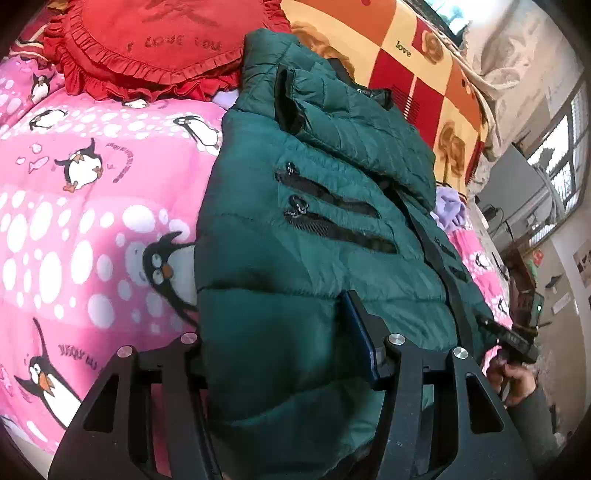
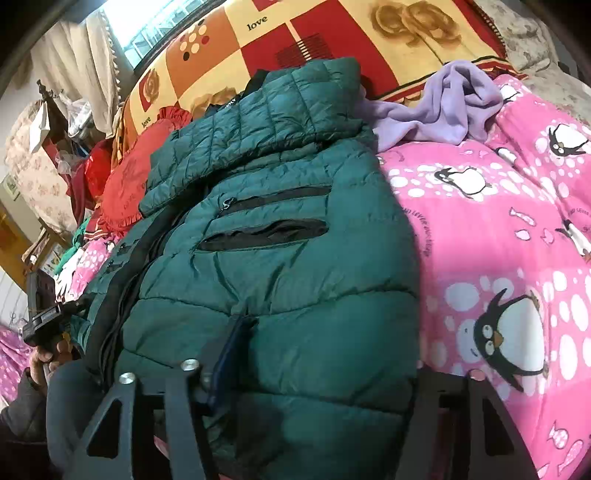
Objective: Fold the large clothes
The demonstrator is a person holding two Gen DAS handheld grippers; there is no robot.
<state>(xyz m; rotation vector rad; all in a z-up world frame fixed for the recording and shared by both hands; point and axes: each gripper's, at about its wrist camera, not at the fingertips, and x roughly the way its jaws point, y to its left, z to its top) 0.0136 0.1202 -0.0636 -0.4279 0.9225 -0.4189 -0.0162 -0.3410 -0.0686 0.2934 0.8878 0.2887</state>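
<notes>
Subject: dark green puffer jacket [image 1: 314,221], lying front-up on a bed over a pink penguin quilt [image 1: 85,206], hood end toward the red heart cushion [image 1: 155,40] and the orange-and-red patterned blanket [image 2: 295,33].

Condition of work: both sides appear already turned in, since the body forms one narrow, long panel with the sleeves not visible at the flanks. The black front placket [image 2: 122,251] runs down the middle between the two halves. The hood [image 2: 266,110] lies loosely on top and is not squared. No crosswise fold is evident; hem and collar are well apart.

Left tongs [image 1: 280,354]: set wide across the hem corner, with padded fabric bulging between the fingers. The near-side finger is partly hidden under cloth; the pictures do not show a firm clamp.

Right tongs [image 2: 317,373]: likewise wide, straddling the opposite hem corner, with one finger mostly hidden behind the jacket.

Assessment: roughly half done. Outstanding, in my judgement: grip the hem, carry it up toward the collar, tuck the hood, flatten the bundle.

Also noted: a lilac garment [image 2: 443,107] crumpled beside the hood, untouched
</notes>
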